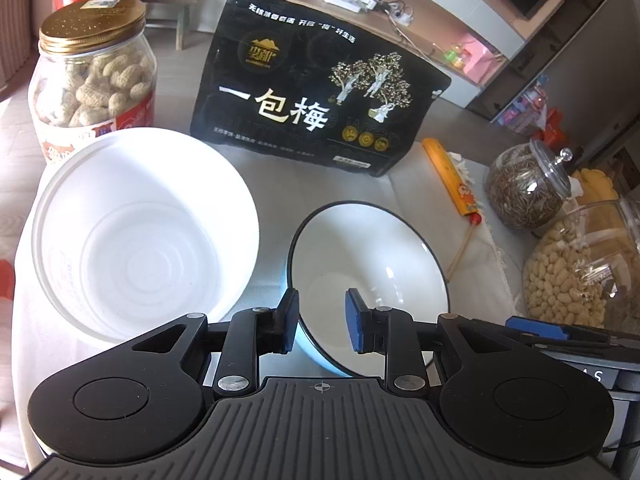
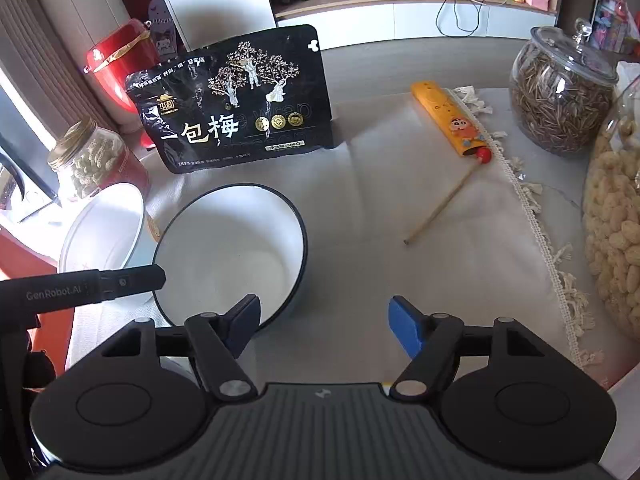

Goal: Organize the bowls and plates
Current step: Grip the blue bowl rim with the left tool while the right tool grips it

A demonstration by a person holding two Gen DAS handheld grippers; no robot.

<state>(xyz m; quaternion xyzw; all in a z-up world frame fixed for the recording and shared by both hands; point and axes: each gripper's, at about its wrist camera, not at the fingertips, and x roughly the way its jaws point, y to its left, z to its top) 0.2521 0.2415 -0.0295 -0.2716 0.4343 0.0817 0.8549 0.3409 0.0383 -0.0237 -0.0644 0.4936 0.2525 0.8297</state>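
**Black-rimmed bowl straddled by the left claw**

Black-rimmed bowl (image 1: 370, 276) sits on the cloth-covered bench (image 2: 400, 208), just beside a larger white plastic bowl (image 1: 144, 236). The left claw (image 1: 322, 320) has its pads apart, one on either side of the bowl's near rim; whether either pad touches is hard to tell. The claw body hides the bowl's near edge. The right claw (image 2: 322, 324) hangs spread wide and empty beside the bowl. Behind stand a black plum snack bag (image 1: 316, 92) and a peanut jar (image 1: 94, 68). At the right, a glass jar of seeds (image 2: 564, 92) stands whole, while another nut jar (image 2: 616, 224) is cut off by the frame.
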